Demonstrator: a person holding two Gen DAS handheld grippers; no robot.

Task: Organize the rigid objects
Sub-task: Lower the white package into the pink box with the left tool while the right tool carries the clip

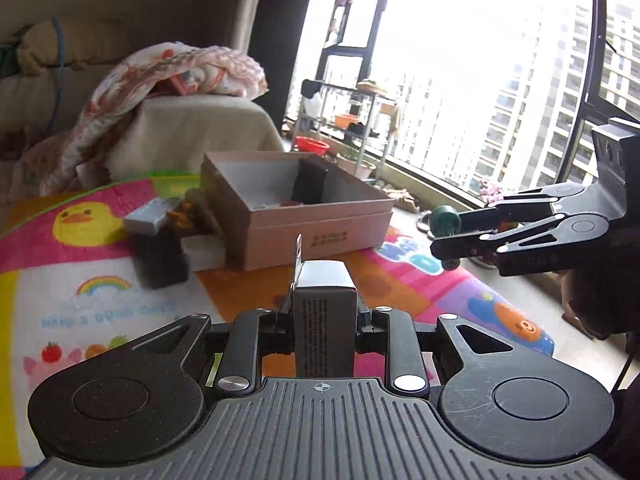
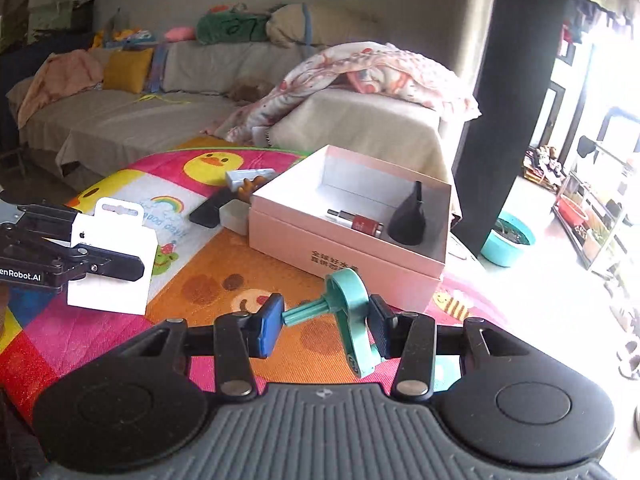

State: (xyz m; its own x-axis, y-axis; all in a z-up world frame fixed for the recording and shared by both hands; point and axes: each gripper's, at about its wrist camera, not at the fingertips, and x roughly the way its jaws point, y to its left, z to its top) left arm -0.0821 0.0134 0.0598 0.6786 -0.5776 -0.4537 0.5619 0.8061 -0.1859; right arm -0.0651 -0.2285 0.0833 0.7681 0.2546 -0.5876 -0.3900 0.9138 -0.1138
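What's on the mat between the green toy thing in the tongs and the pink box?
Nothing. In the right wrist view only bare play mat lies between the green plastic piece and the pink box.

Left wrist view: dark block [image 1: 162, 258] on play mat [image 1: 60, 296] motion-smeared, can't tell what it is. Small grey box [image 1: 148, 220] on top of it, also smeared. Brown thing [image 1: 182, 214] tucked beside pink box [image 1: 320, 236], too blurry to name. Dark item [image 1: 308, 180] inside box half hidden by wall. Window [image 1: 480, 80] blown out. Right wrist view: white carton [image 2: 114, 256] label partly covered by left gripper [image 2: 136, 268], body cut off at frame edge.
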